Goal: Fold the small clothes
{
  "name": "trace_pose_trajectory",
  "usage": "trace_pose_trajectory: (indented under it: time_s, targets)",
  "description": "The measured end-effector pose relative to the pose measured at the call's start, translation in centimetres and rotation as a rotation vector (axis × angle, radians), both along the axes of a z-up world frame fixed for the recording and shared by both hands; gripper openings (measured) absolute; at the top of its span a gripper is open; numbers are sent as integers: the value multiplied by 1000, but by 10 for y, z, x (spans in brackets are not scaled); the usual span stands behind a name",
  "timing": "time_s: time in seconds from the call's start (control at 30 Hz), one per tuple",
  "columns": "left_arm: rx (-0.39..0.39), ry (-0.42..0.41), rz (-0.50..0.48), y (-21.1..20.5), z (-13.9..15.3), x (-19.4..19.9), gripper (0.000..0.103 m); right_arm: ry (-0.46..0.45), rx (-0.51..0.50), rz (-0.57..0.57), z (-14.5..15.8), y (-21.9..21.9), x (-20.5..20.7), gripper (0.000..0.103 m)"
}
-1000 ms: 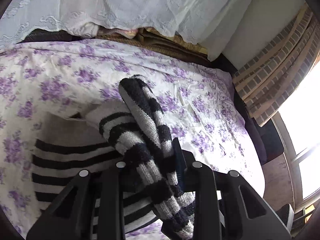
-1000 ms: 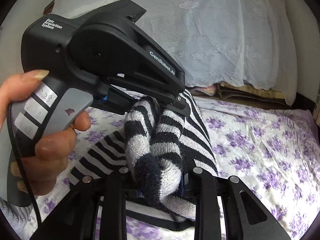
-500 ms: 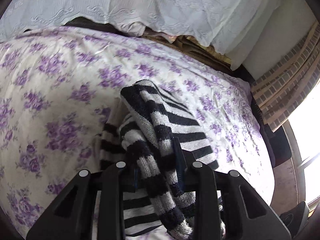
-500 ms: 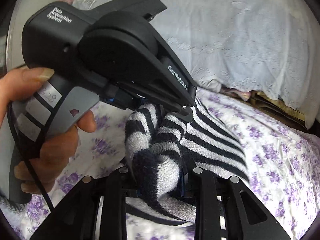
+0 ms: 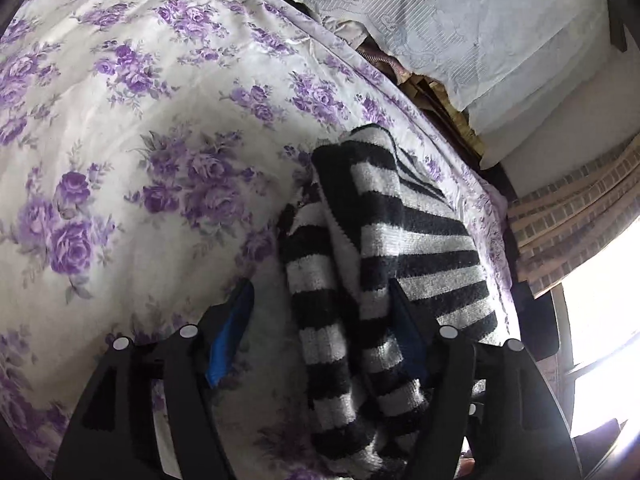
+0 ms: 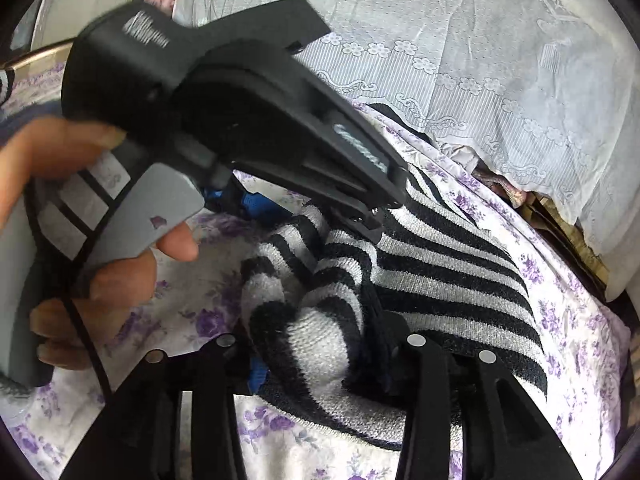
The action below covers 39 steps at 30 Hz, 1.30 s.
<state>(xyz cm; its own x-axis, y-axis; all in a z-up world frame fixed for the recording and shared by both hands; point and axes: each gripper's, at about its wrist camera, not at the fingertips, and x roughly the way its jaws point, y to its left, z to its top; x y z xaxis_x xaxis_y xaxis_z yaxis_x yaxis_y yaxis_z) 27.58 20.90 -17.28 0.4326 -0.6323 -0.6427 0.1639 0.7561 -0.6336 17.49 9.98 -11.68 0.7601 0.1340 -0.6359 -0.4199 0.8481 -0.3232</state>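
Left hand-held gripper [image 5: 320, 316]: fingers spread apart, striped knit garment [image 5: 400, 248] resting against the right finger only. Right hand-held gripper [image 6: 320, 352]: fingers apart, a bunched fold of the garment [image 6: 320, 336] between them; grip cannot be confirmed. Garment lies on the floral bedsheet [image 5: 160, 120], beside the lace cover [image 6: 480, 40].

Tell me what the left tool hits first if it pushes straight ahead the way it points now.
Most likely the striped sweater, bunched between the left tool's open fingers; beyond it lies the floral bedsheet. Depth is unclear.
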Motion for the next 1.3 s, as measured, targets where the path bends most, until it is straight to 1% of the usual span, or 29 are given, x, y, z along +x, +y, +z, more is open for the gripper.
trace_pose_trajectory:
  time_s: [0.03,0.07,0.13,0.27,0.3,0.4,0.43,0.47,0.5,0.53,0.57,0.6,0.63,0.67,0.73,0.77,0.8,0.83,0.87,0.9,0.93,0.97,1.0,1.03,1.1,1.13,1.17,1.23,1.3]
  targets:
    - [9,-9,1,-1,3,-2,66,6,23,15,4,-5,-2,49]
    - [23,-24,5,-1,6,-5,67,9,43,31,8,-14,1,59]
    - [35,-51,22,2,13,-11,68,-13,92,63,19,-27,-12,69]
    - [25,-92,82,17,30,-21,68,-61,181,94,45,-60,-33,69]
    - [22,-119,97,21,40,-27,68,-69,210,89,52,-72,-36,69]
    - [22,-191,84,17,67,-38,68,-69,333,32,74,-112,-38,69]
    - [27,-213,66,10,77,-40,68,-51,395,-6,79,-131,-26,68]
    - [32,-225,50,4,84,-41,71,-39,450,-51,81,-147,-15,61]
    - [41,-235,21,-9,90,-40,71,-31,482,-87,81,-154,-9,52]
    - [58,-238,3,-19,94,-38,72,-4,524,-138,79,-164,3,35]
    - [75,-236,-11,-32,96,-32,73,34,568,-171,74,-174,14,30]
    - [83,-231,-18,-38,96,-28,74,72,616,-191,70,-177,16,27]
    - [88,-217,-28,-46,92,-22,75,120,656,-208,60,-184,26,21]
    - [95,-181,-44,-55,83,-10,77,142,651,-218,52,-184,29,20]
    - [130,-100,-58,-63,55,6,78,189,572,-231,26,-177,31,16]
    - [145,-84,-56,-65,45,11,78,220,573,-231,13,-176,35,16]
    - [170,-113,-53,-68,39,9,78,218,598,-230,2,-179,31,16]
    - [208,-154,-62,-73,40,3,78,193,600,-221,2,-178,29,16]
    - [240,-167,-66,-76,41,1,78,194,591,-220,4,-176,28,16]
    - [299,-189,-71,-82,41,-4,78,198,589,-222,5,-174,27,16]
    - [341,-207,-73,-86,42,-7,78,197,590,-221,5,-174,27,16]
    - [365,-221,-65,-88,43,-11,78,192,590,-217,2,-171,28,16]
    - [352,-223,-54,-85,45,-13,78,187,588,-214,3,-170,26,16]
    - [320,-223,-43,-80,48,-17,78,182,580,-211,4,-169,24,16]
    - [230,-237,-29,-66,58,-30,78,169,567,-214,8,-170,20,16]
    - [193,-248,-23,-58,64,-39,79,160,569,-218,12,-170,15,17]
    - [169,-258,-20,-52,69,-46,83,146,576,-215,18,-171,8,18]
    - [143,-270,-7,-38,76,-64,87,118,582,-198,27,-171,0,20]
    - [133,-246,1,-30,69,-74,88,99,589,-164,34,-168,-11,20]
